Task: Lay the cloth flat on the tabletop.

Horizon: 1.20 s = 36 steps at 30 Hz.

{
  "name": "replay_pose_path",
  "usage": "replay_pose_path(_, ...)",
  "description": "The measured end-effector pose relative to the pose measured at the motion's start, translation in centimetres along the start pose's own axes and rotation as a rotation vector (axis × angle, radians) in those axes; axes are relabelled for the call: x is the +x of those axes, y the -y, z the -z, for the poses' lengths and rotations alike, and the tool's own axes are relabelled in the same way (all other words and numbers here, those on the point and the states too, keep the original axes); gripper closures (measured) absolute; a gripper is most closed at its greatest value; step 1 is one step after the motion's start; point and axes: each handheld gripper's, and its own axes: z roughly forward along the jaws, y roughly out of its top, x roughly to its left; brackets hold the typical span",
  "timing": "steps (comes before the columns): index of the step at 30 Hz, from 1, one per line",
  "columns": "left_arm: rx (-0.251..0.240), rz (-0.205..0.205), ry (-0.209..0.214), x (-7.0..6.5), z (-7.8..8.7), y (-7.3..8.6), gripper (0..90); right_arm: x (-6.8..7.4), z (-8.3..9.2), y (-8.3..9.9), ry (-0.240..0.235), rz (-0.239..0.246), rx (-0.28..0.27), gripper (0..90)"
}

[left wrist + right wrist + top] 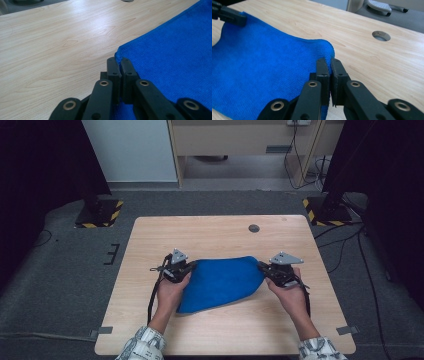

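A blue cloth (220,282) is stretched between my two grippers above the wooden table (220,232). My left gripper (187,269) is shut on the cloth's far left corner; in the left gripper view the jaws (119,65) pinch the blue cloth (175,57) at its corner. My right gripper (264,268) is shut on the far right corner, and in the right gripper view its jaws (329,65) clamp the hem of the cloth (262,72). The cloth's near edge sags down to the tabletop. The left gripper (229,15) shows at the top left of the right gripper view.
A round cable hole (254,228) sits in the table's far right part, also seen as the hole (381,35) in the right gripper view. Stand bases with yellow-black tape (100,212) flank the table on the grey carpet.
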Motion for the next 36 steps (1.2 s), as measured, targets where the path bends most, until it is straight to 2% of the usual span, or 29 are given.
replay_pose_path(6,-0.025,-0.011,-0.004,-0.9,0.4,-0.7,87.6,-0.1,1.0,-0.4,0.007,0.007,-0.023,86.5)
replay_pose_path(9,-0.029,-0.028,-0.003,-1.3,0.7,-1.0,87.6,-0.1,1.6,-0.7,0.01,0.005,-0.033,86.5)
replay_pose_path(15,-0.04,-0.023,0.005,-1.4,0.9,-1.3,87.6,-0.5,2.5,-1.3,0.013,0.001,-0.052,86.5)
replay_pose_path(27,-0.054,-0.025,0.011,-1.6,1.0,-1.7,87.7,-0.9,2.5,-1.2,0.023,-0.006,-0.039,86.5)
replay_pose_path(32,-0.054,-0.042,0.012,-2.0,0.9,-2.2,87.6,-0.6,2.2,-0.9,0.025,0.014,-0.023,86.4)
replay_pose_path(36,-0.055,-0.036,0.011,-1.8,0.7,-2.4,87.6,-0.6,1.8,-0.9,0.025,0.015,-0.01,86.3)
